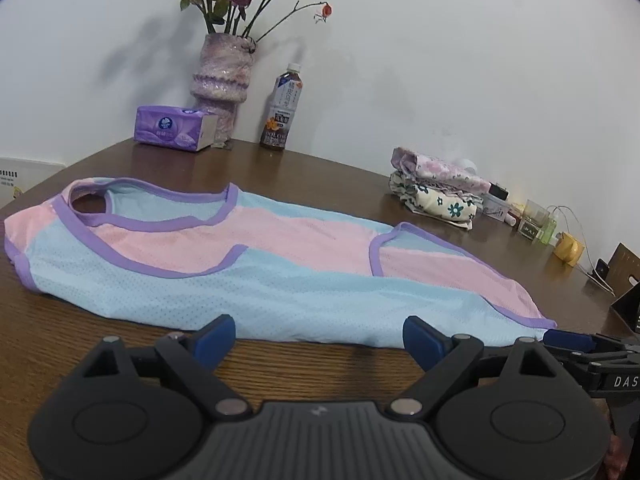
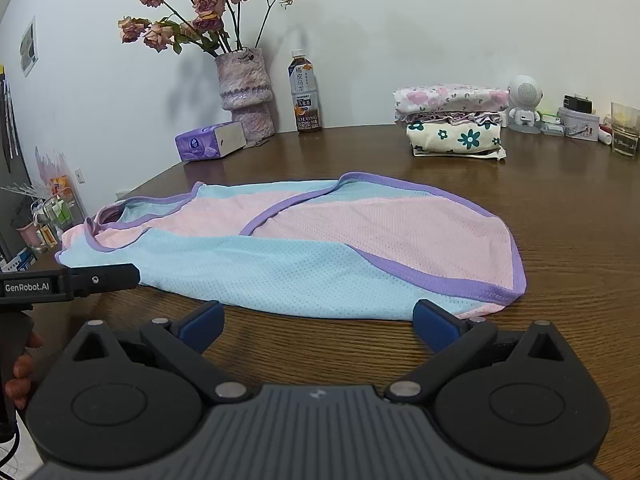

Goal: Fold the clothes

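A pink and light-blue mesh garment point(image 1: 256, 268) with purple trim lies flat on the brown wooden table point(image 1: 304, 368); it also shows in the right wrist view point(image 2: 320, 252). My left gripper point(image 1: 320, 336) is open and empty, its blue pads just short of the garment's near blue edge. My right gripper point(image 2: 318, 322) is open and empty at the near edge, its right pad close to the purple-trimmed corner. The right gripper's blue tip shows at the right of the left wrist view point(image 1: 568, 340). The left gripper's body shows at the left of the right wrist view point(image 2: 72, 280).
A stack of folded floral clothes point(image 2: 452, 124) sits at the back right. A vase of dried roses point(image 2: 244, 92), a tissue pack point(image 2: 210, 142) and a tea bottle point(image 2: 306, 94) stand by the wall. Small items point(image 2: 576, 120) line the far right edge.
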The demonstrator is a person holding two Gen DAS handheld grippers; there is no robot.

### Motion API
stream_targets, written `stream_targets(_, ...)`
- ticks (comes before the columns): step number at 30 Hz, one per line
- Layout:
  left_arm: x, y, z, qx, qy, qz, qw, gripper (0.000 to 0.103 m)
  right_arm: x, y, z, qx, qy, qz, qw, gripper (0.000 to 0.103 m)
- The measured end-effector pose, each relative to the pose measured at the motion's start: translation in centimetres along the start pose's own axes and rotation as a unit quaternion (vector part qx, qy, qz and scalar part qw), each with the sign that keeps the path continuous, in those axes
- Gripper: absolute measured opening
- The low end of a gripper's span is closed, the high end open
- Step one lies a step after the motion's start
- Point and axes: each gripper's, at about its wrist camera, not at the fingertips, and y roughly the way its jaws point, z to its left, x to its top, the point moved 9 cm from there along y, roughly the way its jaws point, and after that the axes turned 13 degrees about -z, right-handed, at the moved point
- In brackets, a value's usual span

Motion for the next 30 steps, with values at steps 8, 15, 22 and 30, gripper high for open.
stream_targets(8, -0.04, 0.07, 0.25, 0.002, -0.010, 0.003, 0.9999, 0.091, 0.03, -0.08, -0.10, -0.003, 0.005, 0.000, 1.000, 0.102)
stream_targets(15, -0.08, 0.11, 0.38, 0.002, -0.015, 0.003, 0.9999, 0.091, -0.01, -0.09, -0.09, -0.005, 0.004, -0.001, 1.000, 0.102)
stream_targets(22, -0.09, 0.05, 0.50, 0.006, -0.019, 0.001, 0.9998, 0.091, 0.01, -0.04, -0.18, -0.005, 0.006, 0.001, 1.000, 0.102)
stream_targets(30, -0.08, -0.01, 0.53, 0.008, -0.021, -0.002, 0.9998, 0.091, 0.01, -0.08, -0.21, -0.009, 0.004, -0.001, 1.000, 0.102)
